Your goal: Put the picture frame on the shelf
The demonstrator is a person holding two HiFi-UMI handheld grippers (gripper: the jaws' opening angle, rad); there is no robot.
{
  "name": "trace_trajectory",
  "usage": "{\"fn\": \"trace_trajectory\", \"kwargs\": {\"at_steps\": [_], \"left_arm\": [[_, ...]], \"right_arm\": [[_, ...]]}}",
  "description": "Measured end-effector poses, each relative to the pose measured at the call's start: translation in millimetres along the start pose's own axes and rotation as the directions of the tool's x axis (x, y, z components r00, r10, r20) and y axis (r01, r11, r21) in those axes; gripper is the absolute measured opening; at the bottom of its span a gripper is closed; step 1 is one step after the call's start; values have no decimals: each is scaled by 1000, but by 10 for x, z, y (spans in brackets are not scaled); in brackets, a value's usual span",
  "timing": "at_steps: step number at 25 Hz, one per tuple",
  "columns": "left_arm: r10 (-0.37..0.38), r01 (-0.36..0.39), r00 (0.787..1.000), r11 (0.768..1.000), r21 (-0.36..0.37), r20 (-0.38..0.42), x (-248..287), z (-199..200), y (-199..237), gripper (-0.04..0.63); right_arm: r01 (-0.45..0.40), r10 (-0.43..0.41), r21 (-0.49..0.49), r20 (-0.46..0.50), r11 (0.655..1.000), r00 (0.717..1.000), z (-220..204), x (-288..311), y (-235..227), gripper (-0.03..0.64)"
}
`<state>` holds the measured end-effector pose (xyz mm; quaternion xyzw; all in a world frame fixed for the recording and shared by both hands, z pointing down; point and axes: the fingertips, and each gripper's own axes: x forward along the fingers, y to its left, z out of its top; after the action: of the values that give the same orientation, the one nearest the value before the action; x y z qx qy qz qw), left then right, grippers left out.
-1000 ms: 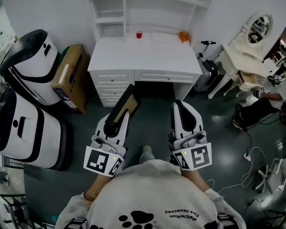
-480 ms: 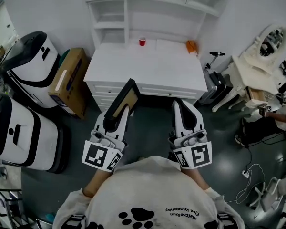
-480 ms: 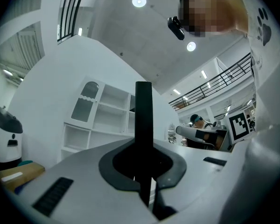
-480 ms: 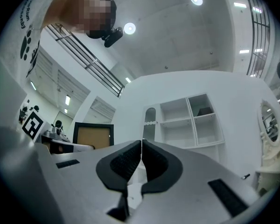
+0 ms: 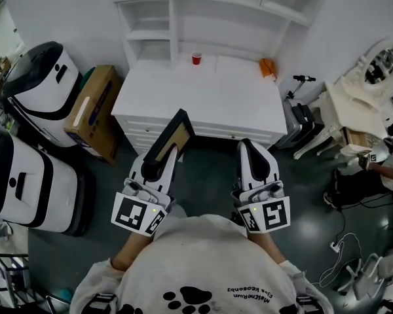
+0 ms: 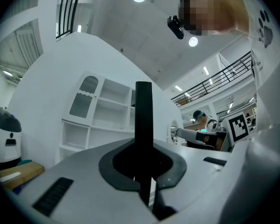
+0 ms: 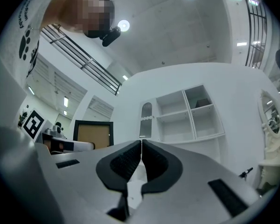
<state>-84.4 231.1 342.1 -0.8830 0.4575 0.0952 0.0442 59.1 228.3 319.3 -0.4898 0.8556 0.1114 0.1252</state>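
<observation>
The picture frame (image 5: pixel 173 133), black-edged with a tan back, sticks forward out of my left gripper (image 5: pixel 165 156), which is shut on its lower end. In the left gripper view the frame (image 6: pixel 143 120) shows edge-on as a dark upright bar between the closed jaws of the left gripper (image 6: pixel 143 149). My right gripper (image 5: pixel 251 150) is beside it, shut and empty; in its own view the right gripper (image 7: pixel 141 147) has its pads touching. Both point at the white desk (image 5: pixel 203 97) with its shelf unit (image 5: pixel 173 18) behind. The frame (image 7: pixel 93 133) also appears at the left of the right gripper view.
A red cup (image 5: pixel 196 59) and an orange object (image 5: pixel 268 67) stand at the back of the desk. Two white-and-black machines (image 5: pixel 33 90) and a cardboard box (image 5: pixel 90 107) are on the left. A suitcase (image 5: pixel 296 120), a white vanity (image 5: pixel 370 84) and a seated person (image 5: pixel 380 169) are on the right.
Both grippers, the left one with the frame in it, have moved forward toward the desk; the frame's tip now reaches the desk's front edge. Neither gripper's jaws changed.
</observation>
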Motion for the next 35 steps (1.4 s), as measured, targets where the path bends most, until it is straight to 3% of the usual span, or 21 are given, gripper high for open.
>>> {"fn": "trace_trajectory", "kwargs": {"at_steps": [7,15,35], "left_arm": [[-24,24,1000,1000,9,-16,295,-53,-6,26],[-59,59,998,998,-3,24,737,-92,226,26],[-187,187,982,981,-44,4,2690,-340,1557,26]], "right_arm": [[20,-20,11,10,1000,1000,-19,69,-253,35],[29,-27,-43,29,999,999,-32,407,-447,35],[123,-123,-54,10,991,992,-605,2345,-1440,35]]}}
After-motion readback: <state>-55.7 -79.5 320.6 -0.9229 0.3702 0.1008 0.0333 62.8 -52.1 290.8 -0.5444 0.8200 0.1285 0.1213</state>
